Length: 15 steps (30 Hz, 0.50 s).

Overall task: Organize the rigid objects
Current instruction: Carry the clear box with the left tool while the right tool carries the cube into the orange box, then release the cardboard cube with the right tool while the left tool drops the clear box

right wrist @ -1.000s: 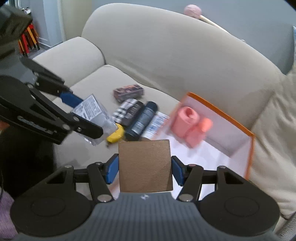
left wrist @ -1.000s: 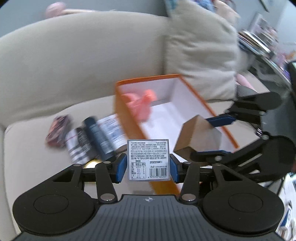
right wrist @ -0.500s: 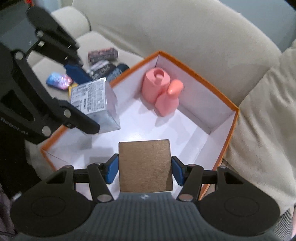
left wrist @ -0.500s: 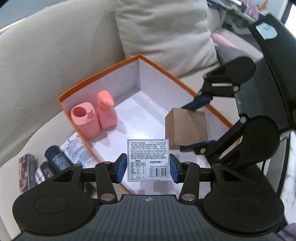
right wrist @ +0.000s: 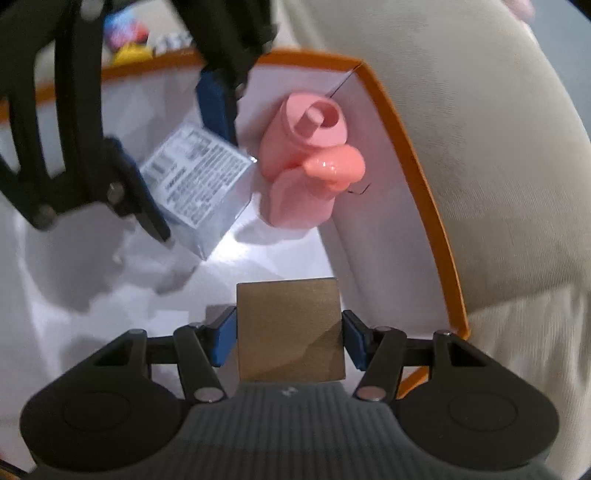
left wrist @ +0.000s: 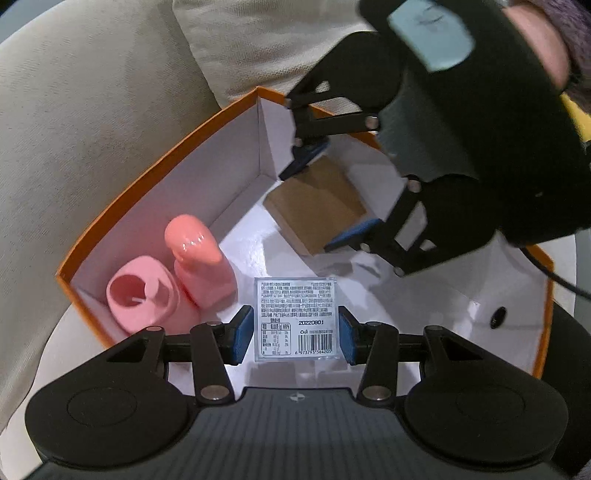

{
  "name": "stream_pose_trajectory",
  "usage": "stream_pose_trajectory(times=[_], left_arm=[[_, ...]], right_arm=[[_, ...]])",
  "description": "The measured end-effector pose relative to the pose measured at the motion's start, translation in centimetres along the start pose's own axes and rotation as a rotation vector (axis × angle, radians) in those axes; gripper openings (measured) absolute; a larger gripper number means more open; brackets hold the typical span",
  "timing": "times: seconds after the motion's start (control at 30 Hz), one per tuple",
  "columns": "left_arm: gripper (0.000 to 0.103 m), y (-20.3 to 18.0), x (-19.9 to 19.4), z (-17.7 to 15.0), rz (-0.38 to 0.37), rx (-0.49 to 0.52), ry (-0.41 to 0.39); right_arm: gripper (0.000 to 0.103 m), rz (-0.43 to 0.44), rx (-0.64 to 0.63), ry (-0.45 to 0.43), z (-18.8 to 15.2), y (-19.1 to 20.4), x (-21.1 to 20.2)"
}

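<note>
My left gripper [left wrist: 294, 334] is shut on a clear box with a printed label [left wrist: 295, 319], held low inside the orange-rimmed white box [left wrist: 155, 173]. The same labelled box [right wrist: 199, 184] shows in the right wrist view, with the left gripper [right wrist: 177, 162] on it. My right gripper [right wrist: 290, 338] is shut on a brown wooden block [right wrist: 290, 328], also down inside the white box near its right wall [right wrist: 406, 155]. In the left wrist view the block [left wrist: 317, 205] hangs near the far corner in the right gripper [left wrist: 321, 195]. Two pink bottles [left wrist: 173, 277] [right wrist: 306, 162] stand in a corner.
The box sits on a beige sofa [left wrist: 74, 110] with a cushion [left wrist: 258, 44] behind it. Beyond the box's far rim lie a yellow item [right wrist: 131, 53] and other small packs [right wrist: 125, 29]. A person's hand [left wrist: 535, 40] holds the right gripper.
Both grippers have come from above the sofa seat down into the white box, each rolling as it sank. The loose items on the seat have slid out of the left wrist view.
</note>
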<state>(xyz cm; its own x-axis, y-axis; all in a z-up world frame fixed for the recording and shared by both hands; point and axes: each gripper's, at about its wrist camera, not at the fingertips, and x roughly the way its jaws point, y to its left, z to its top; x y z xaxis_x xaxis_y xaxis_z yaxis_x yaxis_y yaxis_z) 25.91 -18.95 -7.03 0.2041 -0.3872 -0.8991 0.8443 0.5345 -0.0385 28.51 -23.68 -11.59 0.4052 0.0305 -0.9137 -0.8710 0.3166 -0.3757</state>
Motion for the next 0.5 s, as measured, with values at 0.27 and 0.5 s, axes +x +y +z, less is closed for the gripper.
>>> stream_pose_trajectory(times=[0.27, 0.5], left_arm=[[0.053, 1.5, 1.7, 0.7, -0.025, -0.038, -0.005], [0.053, 1.3, 2.1, 1.5, -0.026, -0.010, -0.011]], right_arm=[[0.061, -0.029, -0.066, -0.009, -0.4, -1.6, 3.3], [0.062, -0.080, -0.055, -0.029, -1.5, -1.7, 3.0]])
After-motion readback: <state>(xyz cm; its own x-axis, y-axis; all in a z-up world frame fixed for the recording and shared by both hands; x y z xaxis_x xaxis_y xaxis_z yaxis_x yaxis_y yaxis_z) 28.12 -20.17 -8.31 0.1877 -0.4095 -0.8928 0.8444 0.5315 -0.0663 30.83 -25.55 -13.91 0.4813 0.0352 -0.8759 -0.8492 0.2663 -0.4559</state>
